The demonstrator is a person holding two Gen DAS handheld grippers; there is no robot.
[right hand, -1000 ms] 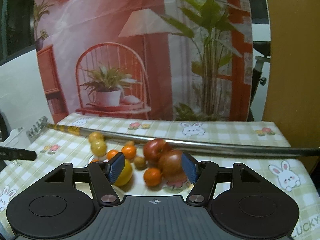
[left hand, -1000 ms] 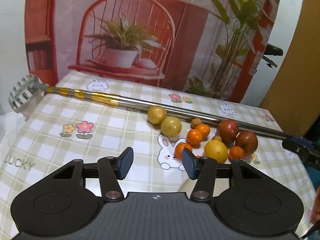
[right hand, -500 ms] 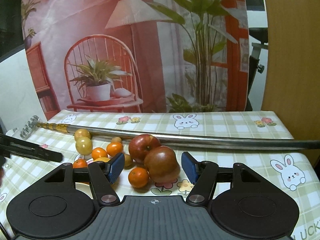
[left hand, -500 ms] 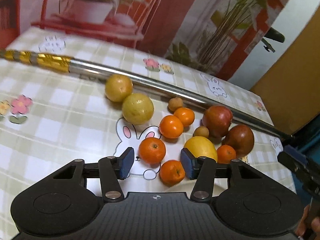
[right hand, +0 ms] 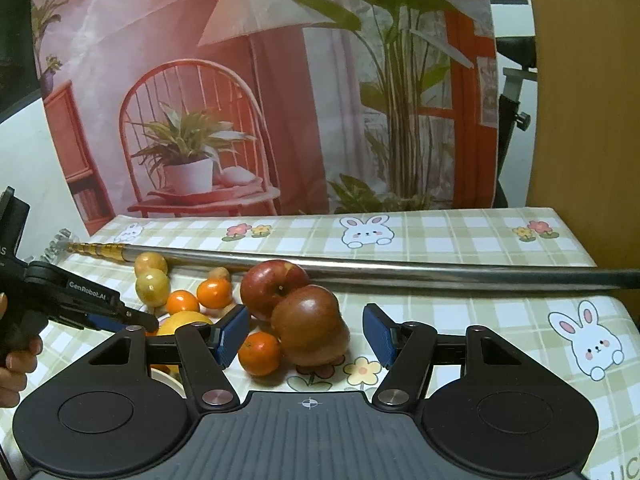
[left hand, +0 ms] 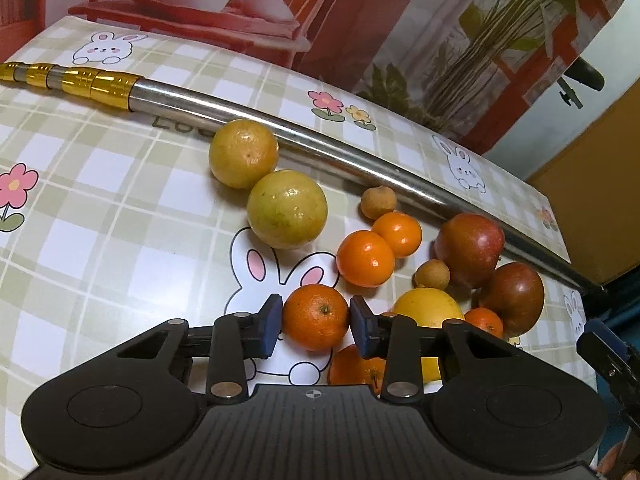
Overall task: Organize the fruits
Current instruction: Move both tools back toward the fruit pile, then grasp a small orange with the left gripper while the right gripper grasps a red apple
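Mandarin (left hand: 316, 316) now sits between the blue pads (left hand: 271, 325) of the left tool (left hand: 316, 326); the jaws have just been closing and both pads meet its skin, where a second ago they stood wider and short of the fruit pile. Grip looks made, so a lift likely follows. Ahead of it: two yellow-green fruits (left hand: 286, 209), steel pole (left hand: 360, 160) beyond. Right tool (right hand: 306, 334) hangs open, unchanged, dark apple (right hand: 310, 330) just ahead of its gap on the checked surface (right hand: 460, 320).
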